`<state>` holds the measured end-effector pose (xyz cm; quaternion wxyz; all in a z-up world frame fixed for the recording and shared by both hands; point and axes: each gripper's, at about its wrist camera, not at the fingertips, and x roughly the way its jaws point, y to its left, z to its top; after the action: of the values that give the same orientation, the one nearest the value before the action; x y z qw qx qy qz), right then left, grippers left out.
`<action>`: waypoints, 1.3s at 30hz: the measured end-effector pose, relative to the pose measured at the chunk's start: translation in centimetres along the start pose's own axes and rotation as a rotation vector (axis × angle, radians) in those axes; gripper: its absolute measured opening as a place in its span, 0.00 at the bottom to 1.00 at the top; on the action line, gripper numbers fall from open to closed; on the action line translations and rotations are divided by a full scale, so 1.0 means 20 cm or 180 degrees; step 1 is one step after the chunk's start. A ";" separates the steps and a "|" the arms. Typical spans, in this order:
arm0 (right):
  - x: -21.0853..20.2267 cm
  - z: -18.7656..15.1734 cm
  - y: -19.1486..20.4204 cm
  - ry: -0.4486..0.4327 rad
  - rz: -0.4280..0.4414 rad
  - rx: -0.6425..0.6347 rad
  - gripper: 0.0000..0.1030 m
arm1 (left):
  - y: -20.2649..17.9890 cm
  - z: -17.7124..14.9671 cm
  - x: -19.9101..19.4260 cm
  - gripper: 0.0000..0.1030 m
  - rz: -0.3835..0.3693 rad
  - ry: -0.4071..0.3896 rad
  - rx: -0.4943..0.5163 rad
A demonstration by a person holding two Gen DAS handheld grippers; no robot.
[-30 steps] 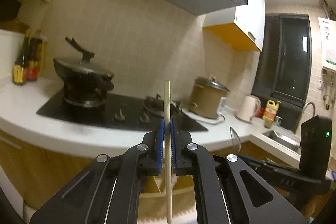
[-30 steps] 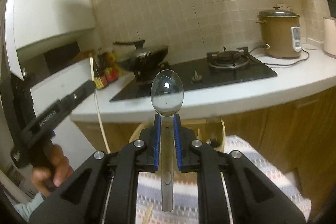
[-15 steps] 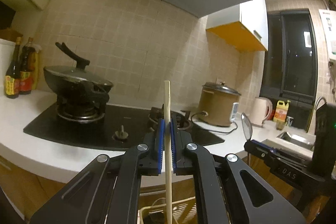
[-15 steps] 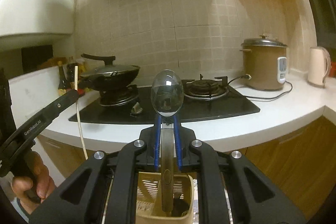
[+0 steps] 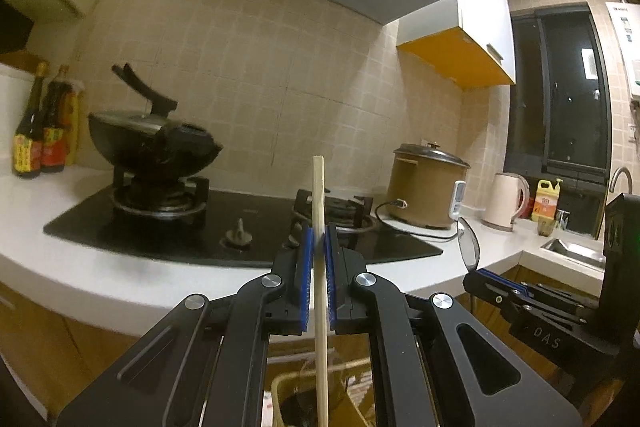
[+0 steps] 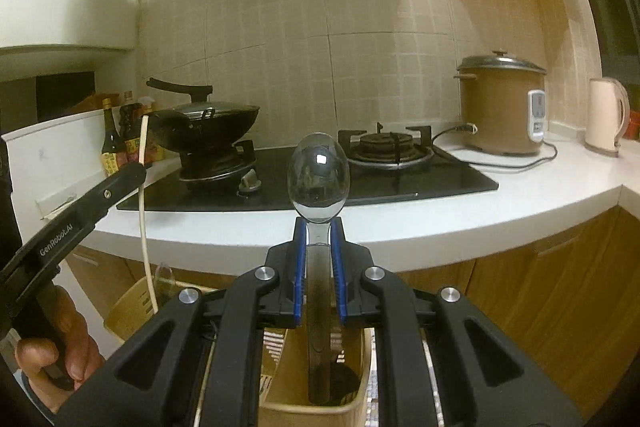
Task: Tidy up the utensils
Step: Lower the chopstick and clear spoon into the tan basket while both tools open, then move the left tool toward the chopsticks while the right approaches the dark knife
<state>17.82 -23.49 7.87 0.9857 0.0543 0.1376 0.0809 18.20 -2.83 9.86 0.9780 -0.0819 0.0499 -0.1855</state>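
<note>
Lowering two utensils toward a beige plastic slotted utensil holder [image 6: 320, 393], neither of them released yet.

Below the white kitchen counter [image 6: 440, 223], the holder stands low in both wrist views, its dark mouth open under the tools. The right gripper [image 6: 319, 259] is clamped tight on the handle of a shiny steel spoon [image 6: 319, 175], bowl up, with the handle's end hanging at or just inside the holder's rim. The left gripper [image 5: 318, 279] is pinched shut on a pale wooden chopstick [image 5: 320, 267], upright, its lower end reaching down to the holder's mouth [image 5: 304, 399]; I cannot tell whether it touches. By my reading both drops remain, and whether other utensils wait elsewhere is not visible.
</note>
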 end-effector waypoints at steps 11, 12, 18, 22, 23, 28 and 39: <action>-0.17 -0.07 -0.08 0.0137 0.0128 0.0216 0.38 | 0.04 -0.04 -0.14 0.25 -0.0178 0.0266 -0.0096; -0.21 -0.07 -0.10 0.0124 0.0155 0.0268 0.51 | 0.04 -0.04 -0.15 0.29 -0.0221 0.0298 -0.0119; -0.39 -0.06 -0.13 0.0262 0.0195 0.0339 0.51 | 0.07 -0.02 -0.31 0.32 -0.0230 0.0570 -0.0247; -0.49 -0.05 -0.14 0.0559 0.0117 0.0342 0.51 | 0.10 -0.04 -0.37 0.32 -0.0264 0.0987 -0.0394; -0.51 -0.06 -0.15 0.0651 0.0115 0.0376 0.51 | 0.10 -0.05 -0.39 0.32 -0.0261 0.1133 -0.0408; -0.57 -0.12 -0.21 0.1206 0.0132 0.0632 0.51 | 0.07 -0.16 -0.41 0.32 -0.0254 0.1877 -0.0424; -0.61 -0.49 -0.22 0.2398 0.0254 0.0921 0.51 | -0.03 -0.59 -0.52 0.32 -0.0388 0.2867 -0.0180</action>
<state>4.15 -29.17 1.06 0.8446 0.1643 0.4969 0.1131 6.86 -1.10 -0.83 0.8435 -0.0224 0.4704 -0.2584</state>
